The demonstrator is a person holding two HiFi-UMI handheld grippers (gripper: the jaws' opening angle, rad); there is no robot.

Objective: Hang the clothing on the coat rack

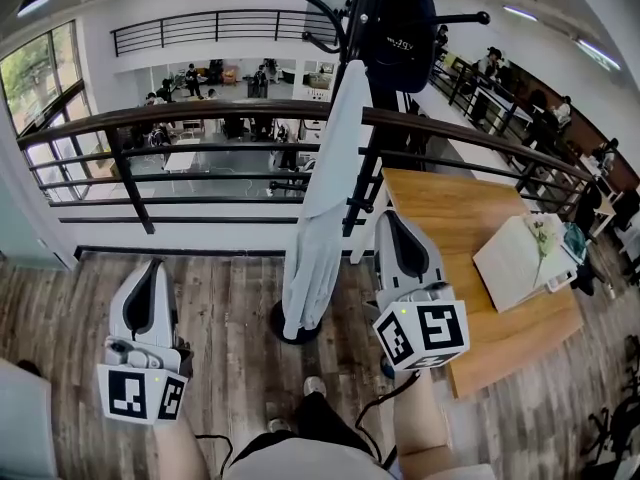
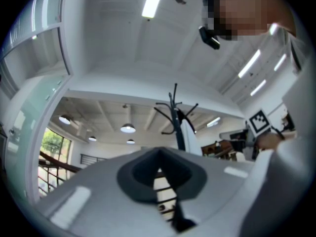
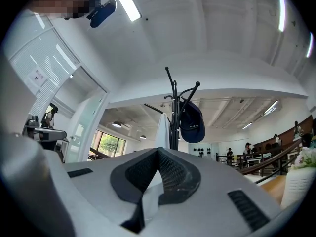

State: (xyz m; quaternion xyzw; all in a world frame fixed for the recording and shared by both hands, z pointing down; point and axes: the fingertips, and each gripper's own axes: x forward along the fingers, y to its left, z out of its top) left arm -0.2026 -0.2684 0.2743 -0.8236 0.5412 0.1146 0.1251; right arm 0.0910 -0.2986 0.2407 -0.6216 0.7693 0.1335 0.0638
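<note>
White garment (image 1: 325, 188) hangs on coat rack (image 3: 173, 120) beside dark cap (image 1: 400, 23). Left gripper (image 1: 154, 266) and right gripper (image 1: 389, 218) both pressed together, empty, held low before the rack

**Supports and what they bear**

A grey wood-plank floor (image 1: 220, 298) carries the black coat rack (image 1: 366, 168), whose round base stands near the middle, and a wooden table (image 1: 440, 218) at the right. A white box with pale flowers (image 1: 520, 263) sits on the table's right part. A white garment (image 1: 325, 188) and a dark cap (image 1: 400, 18) hang from the rack.
</note>
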